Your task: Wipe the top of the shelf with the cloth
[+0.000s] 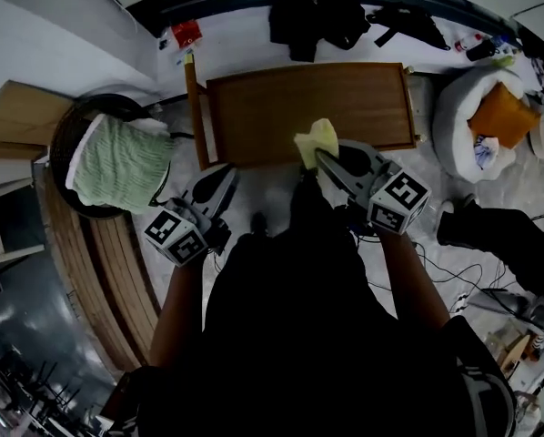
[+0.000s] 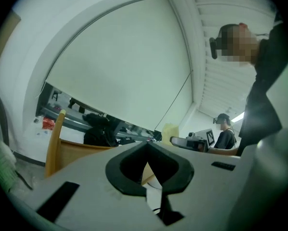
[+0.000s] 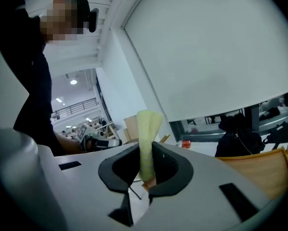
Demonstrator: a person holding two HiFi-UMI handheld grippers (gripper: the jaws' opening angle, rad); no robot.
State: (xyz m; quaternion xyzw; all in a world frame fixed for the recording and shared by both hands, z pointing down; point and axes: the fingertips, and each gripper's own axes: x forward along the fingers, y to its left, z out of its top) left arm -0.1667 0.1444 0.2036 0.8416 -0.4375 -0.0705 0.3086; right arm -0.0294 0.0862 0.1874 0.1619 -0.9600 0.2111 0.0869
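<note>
At the centre of the head view, the wooden shelf stands on a pale marbled floor, its flat top facing the camera. The right gripper reaches to the near edge of that top with its jaws pinched on the yellow cloth, which sticks out past the tips and overlaps the edge; whether the cloth touches the wood cannot be told. In the right gripper view the jaws are closed on the cloth, a narrow folded strip that rises upright from between them, with a corner of the shelf low at the right. The left gripper hangs off the shelf's near left corner, above the floor and apart from the cloth. In the left gripper view its jaws are closed together with nothing between them, and the shelf lies beyond them at the left. A green knit bundle sits on a round black stool left of the shelf. A white cushion with an orange thing in it lies to the right, and a black garment lies behind the shelf.
</note>
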